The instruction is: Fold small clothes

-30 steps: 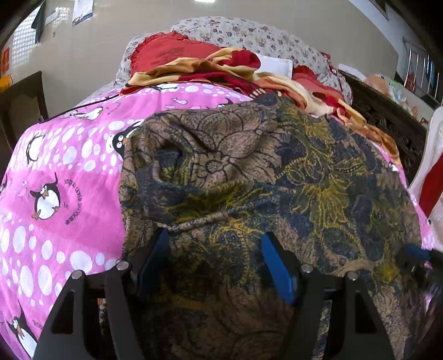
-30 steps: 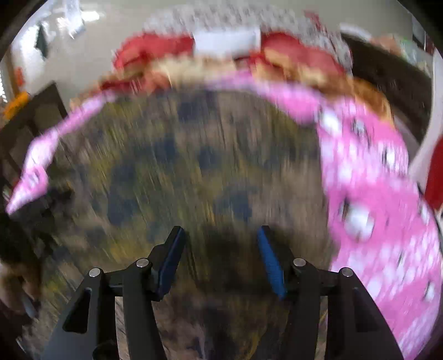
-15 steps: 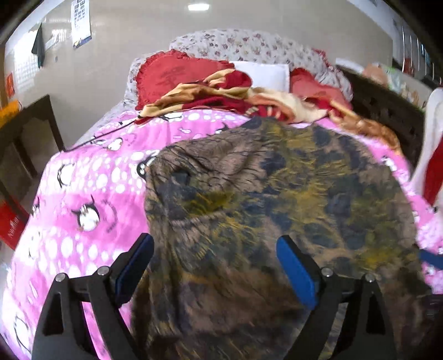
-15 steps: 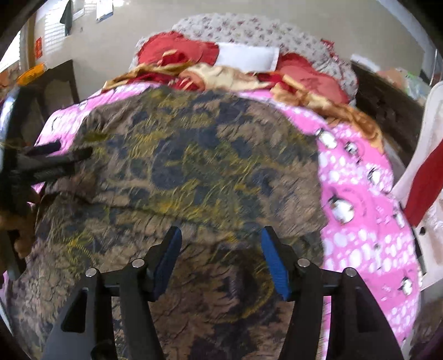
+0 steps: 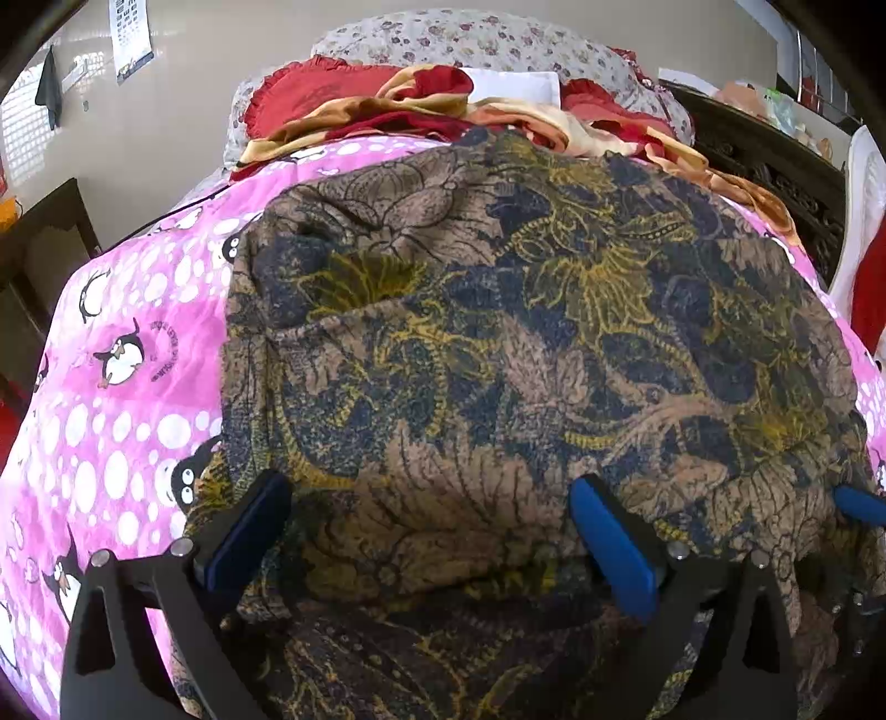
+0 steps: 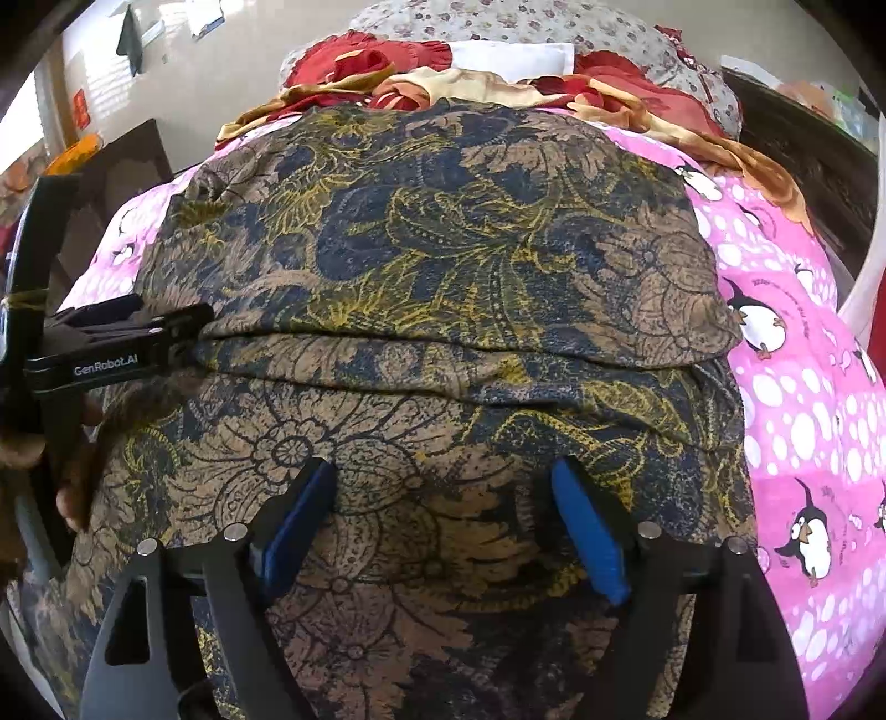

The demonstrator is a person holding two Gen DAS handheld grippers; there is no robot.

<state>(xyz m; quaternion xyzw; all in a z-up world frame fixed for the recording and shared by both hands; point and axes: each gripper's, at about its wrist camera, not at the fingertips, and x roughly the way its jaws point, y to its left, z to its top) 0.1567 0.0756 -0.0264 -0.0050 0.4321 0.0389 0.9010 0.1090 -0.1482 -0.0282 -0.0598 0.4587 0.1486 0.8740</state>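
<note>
A brown, navy and yellow floral garment [image 5: 526, 343] lies spread on the pink penguin bedspread [image 5: 122, 387]. Its far part is folded toward me over the near part, and the fold's edge [image 6: 443, 354] runs across the right wrist view. My left gripper [image 5: 432, 515] is open and low over the near left part of the garment [image 6: 432, 249]. In the right wrist view it [image 6: 183, 332] sits at the left end of the fold's edge. My right gripper [image 6: 443, 509] is open over the near part of the cloth. Its blue pad [image 5: 858, 504] shows at the right edge of the left wrist view.
A heap of red and gold cloth [image 5: 421, 105] and floral pillows [image 5: 487, 44] lie at the bed's head. A dark wooden bed frame [image 5: 775, 166] runs along the right, with a white chair [image 5: 864, 221] beyond. Dark furniture [image 5: 39, 243] stands at the left.
Both grippers pulled back from the fold and came low over the near cloth. The left jaws opened wider. The folded layer has settled flat.
</note>
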